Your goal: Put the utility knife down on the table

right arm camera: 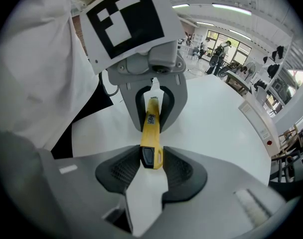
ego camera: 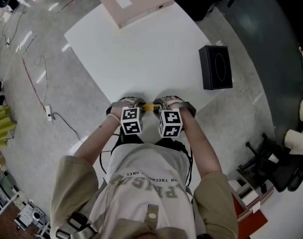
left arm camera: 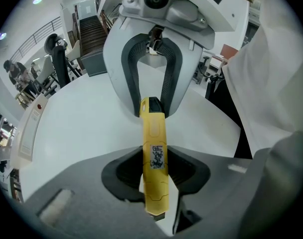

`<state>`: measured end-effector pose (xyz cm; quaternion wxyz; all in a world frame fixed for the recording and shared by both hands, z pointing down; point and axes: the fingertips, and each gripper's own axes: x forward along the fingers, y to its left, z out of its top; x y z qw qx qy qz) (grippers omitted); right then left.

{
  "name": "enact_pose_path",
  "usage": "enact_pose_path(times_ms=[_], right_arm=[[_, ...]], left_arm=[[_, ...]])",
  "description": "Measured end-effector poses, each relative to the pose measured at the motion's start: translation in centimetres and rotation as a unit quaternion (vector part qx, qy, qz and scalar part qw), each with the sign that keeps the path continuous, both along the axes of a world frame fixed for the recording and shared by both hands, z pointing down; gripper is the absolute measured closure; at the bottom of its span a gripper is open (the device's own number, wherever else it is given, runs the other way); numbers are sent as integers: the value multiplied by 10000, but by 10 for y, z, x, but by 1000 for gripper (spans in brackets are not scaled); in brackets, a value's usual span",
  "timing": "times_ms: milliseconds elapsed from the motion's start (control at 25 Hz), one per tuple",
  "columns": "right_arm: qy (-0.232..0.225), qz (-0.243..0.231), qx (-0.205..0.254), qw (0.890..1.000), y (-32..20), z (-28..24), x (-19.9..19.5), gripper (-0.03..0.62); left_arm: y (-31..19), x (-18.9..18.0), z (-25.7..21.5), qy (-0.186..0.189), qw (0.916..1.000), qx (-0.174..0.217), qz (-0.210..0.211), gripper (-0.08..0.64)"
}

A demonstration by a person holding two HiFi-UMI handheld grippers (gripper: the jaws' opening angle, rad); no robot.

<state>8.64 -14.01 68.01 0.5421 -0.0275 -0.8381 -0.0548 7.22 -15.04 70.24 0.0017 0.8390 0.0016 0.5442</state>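
Note:
A yellow utility knife hangs level between my two grippers, just above the near corner of the white table. In the left gripper view the knife runs through my left gripper, whose pads press on both of its sides, and its far end sits in the right gripper's jaws. In the right gripper view the knife's black-tipped end is clamped in my right gripper. From the head view, the left gripper and right gripper face each other, close together.
A flat pink box lies at the table's far corner. A black box stands at its right edge. A cable and power strip lie on the floor at the left, and a black office chair stands at the right.

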Motion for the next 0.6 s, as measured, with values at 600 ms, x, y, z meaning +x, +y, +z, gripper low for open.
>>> enact_pose_path(times_ms=[600], right_arm=[[33,-24,-165,9999,-1,1,1,448]], left_arm=[[-3,0,1,109,9998,-135,-73,404]])
